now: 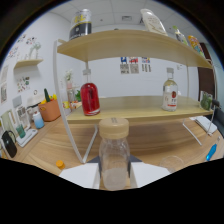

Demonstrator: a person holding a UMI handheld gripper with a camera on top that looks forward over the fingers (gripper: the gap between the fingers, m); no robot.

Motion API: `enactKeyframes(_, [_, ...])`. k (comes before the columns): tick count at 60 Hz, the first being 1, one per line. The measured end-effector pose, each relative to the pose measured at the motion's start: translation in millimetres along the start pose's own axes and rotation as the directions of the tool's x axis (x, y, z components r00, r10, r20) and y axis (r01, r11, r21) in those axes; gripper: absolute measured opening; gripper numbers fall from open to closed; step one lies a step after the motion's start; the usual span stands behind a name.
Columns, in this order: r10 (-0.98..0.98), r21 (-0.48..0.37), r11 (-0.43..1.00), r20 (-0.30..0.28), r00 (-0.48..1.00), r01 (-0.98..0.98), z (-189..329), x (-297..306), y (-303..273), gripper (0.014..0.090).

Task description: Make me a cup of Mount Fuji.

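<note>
Empty clear bottle, red bottle shelved

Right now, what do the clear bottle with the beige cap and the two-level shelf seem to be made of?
Clear bottle with beige cap: transparent glass or plastic, unclear which; the cap looks matte. Two-level shelf: light wood-look boards on thin white metal-looking rods.

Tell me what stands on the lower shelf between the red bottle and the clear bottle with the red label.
Nothing: in the gripper view the lower shelf is bare between the red bottle and the clear bottle.
</note>
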Motion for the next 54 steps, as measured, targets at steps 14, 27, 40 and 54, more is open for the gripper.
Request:
enactKeyframes(14, [-0.008, -0.059, 0.998, -0.004, 1.000, 0.008, 11.3, -5.5, 31.0, 0.0410])
enactKeyframes(27, [-0.036, -0.026, 0.999, 0.002, 0.999, 0.036, 1.4, -10.5, 37.2, 0.0428])
enactKeyframes(40, [-0.048, -0.051, 0.998, 0.016, 0.999, 0.049, -8.4, -12.2, 46.1, 0.0470])
enactKeyframes(54, [-0.024, -0.110, 0.994, 0.046, 0.999, 0.029, -41.3, -12.9, 35.2, 0.0857])
